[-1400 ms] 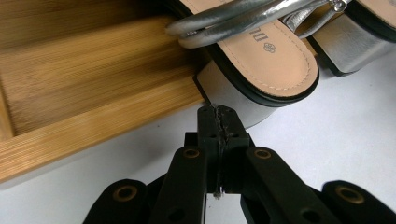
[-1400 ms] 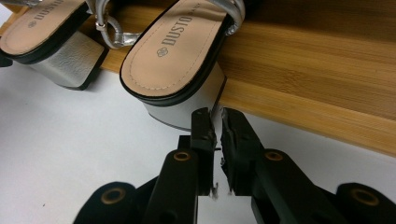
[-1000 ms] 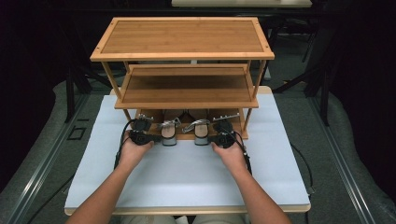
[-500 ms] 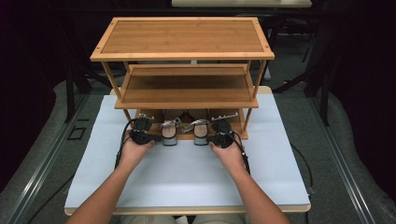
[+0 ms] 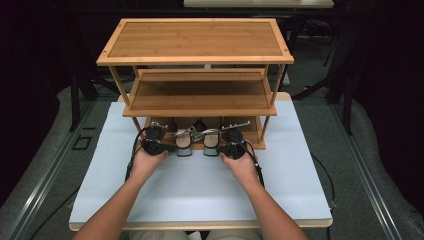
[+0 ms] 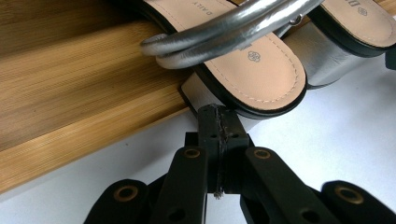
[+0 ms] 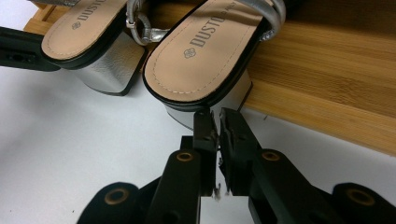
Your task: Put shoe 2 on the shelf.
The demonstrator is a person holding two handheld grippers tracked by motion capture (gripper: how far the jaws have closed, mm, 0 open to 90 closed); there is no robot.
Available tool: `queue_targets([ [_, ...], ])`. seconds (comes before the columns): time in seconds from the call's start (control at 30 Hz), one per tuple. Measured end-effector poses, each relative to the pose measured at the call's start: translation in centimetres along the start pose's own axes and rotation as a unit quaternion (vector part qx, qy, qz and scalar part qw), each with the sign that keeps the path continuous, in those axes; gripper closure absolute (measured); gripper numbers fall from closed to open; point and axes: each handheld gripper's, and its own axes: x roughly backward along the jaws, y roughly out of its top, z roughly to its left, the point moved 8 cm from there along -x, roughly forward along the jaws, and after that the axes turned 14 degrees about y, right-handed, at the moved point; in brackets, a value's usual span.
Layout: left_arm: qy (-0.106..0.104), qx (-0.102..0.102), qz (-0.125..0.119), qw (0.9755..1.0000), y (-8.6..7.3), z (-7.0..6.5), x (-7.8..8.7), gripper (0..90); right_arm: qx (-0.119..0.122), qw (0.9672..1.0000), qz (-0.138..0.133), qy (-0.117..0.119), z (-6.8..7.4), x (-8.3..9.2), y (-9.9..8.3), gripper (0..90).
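Two silver block-heel sandals sit side by side on the bottom shelf of a bamboo rack (image 5: 200, 95), heels hanging over its front edge. My left gripper (image 5: 169, 148) is shut, and its tip (image 6: 218, 114) rests against the heel block of the left sandal (image 6: 252, 65), below the sole. My right gripper (image 5: 221, 150) is shut too, with only a thin slit between the jaws and nothing in it. Its tip (image 7: 215, 116) sits at the heel block of the right sandal (image 7: 205, 56). In the high view the left sandal (image 5: 184, 142) and right sandal (image 5: 211, 142) lie between the two hands.
The rack has three tiers; its middle shelf (image 5: 200, 102) overhangs the sandals from above. A white table top (image 5: 200, 190) spreads out in front of the rack. Dark floor and cables (image 5: 320, 175) lie around the table.
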Motion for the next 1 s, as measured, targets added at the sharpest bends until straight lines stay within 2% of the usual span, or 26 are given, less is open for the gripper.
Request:
queue_targets([
  [0.33, -0.007, -0.001, -0.004, 1.0000, -0.1, 0.1, 0.3, 88.8, 0.003, 1.0000, -0.003, 0.000, -0.1, 0.3, -0.1, 84.1],
  [0.67, -0.009, 0.005, -0.014, 0.9998, -1.1, 1.2, 2.0, 88.7, 0.009, 0.9999, -0.003, -0.005, -0.3, 2.2, -0.9, 83.9],
  [0.87, -0.010, 0.003, -0.020, 0.9998, -2.3, 2.1, 3.2, 86.4, 0.015, 0.9995, -0.009, -0.026, -1.4, 3.7, -2.0, 83.4],
  [1.0, -0.014, 0.007, -0.027, 0.9995, -3.0, 2.5, 4.0, 86.3, 0.009, 0.9993, -0.015, -0.032, -2.1, 4.8, -3.0, 83.5],
])
